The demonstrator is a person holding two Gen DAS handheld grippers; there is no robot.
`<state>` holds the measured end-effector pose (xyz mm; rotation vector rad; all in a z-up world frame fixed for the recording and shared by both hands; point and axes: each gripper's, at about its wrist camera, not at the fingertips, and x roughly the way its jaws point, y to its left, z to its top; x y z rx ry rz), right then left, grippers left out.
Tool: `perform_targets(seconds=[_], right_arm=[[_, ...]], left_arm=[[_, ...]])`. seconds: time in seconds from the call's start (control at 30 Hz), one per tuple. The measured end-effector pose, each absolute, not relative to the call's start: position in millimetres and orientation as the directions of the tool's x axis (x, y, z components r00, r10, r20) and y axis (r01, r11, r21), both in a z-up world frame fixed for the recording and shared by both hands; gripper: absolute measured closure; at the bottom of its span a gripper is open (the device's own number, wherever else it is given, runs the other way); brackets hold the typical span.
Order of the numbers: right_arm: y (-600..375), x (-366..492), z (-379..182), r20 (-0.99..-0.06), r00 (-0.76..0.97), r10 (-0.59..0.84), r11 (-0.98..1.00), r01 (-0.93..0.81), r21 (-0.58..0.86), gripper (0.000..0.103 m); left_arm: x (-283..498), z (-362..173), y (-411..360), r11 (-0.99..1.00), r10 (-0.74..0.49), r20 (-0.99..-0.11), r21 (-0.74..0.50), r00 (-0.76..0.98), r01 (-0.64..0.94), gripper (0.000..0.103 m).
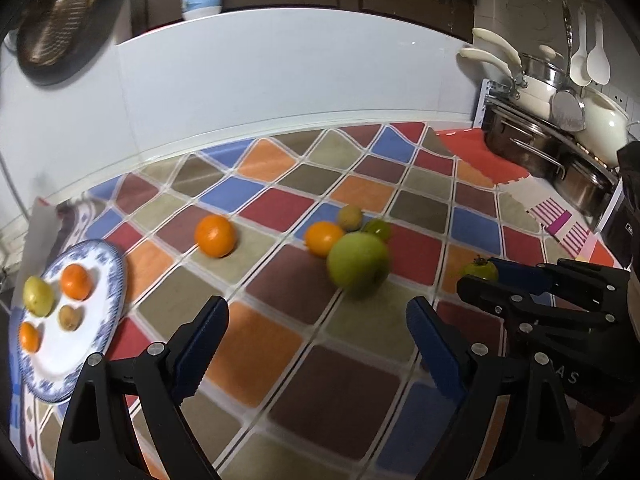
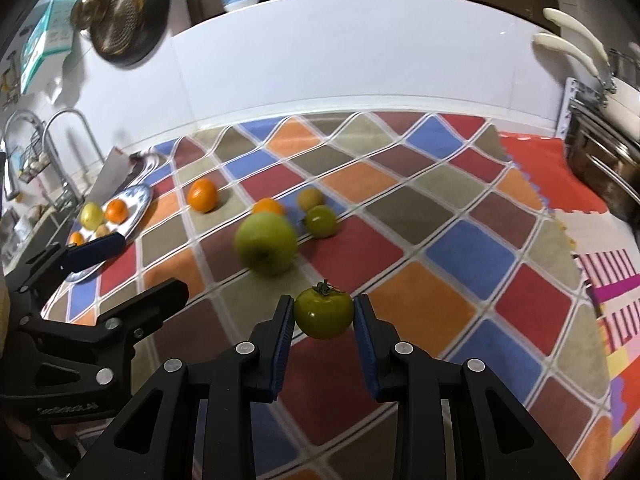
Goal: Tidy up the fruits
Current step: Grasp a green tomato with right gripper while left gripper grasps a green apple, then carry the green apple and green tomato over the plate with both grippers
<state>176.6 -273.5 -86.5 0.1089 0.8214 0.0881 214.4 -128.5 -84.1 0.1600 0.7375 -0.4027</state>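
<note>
Four fruits on plate: the blue-rimmed plate (image 1: 114,276) at far left holds a yellow-green fruit (image 1: 38,295), two small oranges (image 1: 76,281) and a brown kiwi-like fruit (image 1: 70,317); I judge this is where the rest should go.
Loose orange: it (image 1: 215,235) sits alone on the chequered bench (image 1: 280,344), just right of the plate.
Left tool: my left tool (image 1: 316,344) is spread wide, pinching nothing, and hangs over bare bench.
Key relation: the big green apple (image 1: 357,263) lies ahead of the left tool and slightly right, nearer to it than to the right one; round, so no long axis matters.
Cluster behind apple: another orange (image 1: 322,237), a brownish fruit (image 1: 349,216) and a green one (image 1: 378,228) crowd together.
Right tool: my right tool (image 2: 324,316) is pinching a small green tomato-like fruit (image 2: 323,314), stem up, held off the bench; the plate is well away to its left.
</note>
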Motion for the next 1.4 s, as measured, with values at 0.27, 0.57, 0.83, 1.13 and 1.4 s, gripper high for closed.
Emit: perform_targets(seconds=[0.27,0.57,0.83,1.13,1.4], right_arm=[[-299.9,185.4,-87.0,-0.720,0.689,0.089,0.993,-0.002,0.120,0.072],[-323.7,198.9,-90.7,-0.713,0.697,0.077,0.990,0.033,0.139,0.072],[-325.1,210.0,-95.3,-0.716,0.692,0.086,0.989,0.028,0.146,0.072],[-319.1,213.8,-94.9,-0.718,0.688,0.108,0.988,0.007,0.156,0.072],[-310.0,207.1,-81.2,-0.697,0.706,0.127,0.987,-0.021,0.159,0.072]], left_arm=[[239.3,-95.0,-160.2,0.900,-0.319,-0.697,-0.010,0.642,0.436,0.020],[263.6,-110.0,-184.5,0.899,-0.305,-0.733,-0.011,0.608,0.438,0.031],[276.6,-121.9,-184.7,0.907,-0.280,-0.762,-0.012,0.583,0.420,0.053],[272.3,-114.6,-177.3,0.908,-0.297,-0.753,-0.033,0.588,0.417,0.053],[257.5,-94.1,-159.7,0.916,-0.309,-0.720,-0.048,0.621,0.399,0.053]])
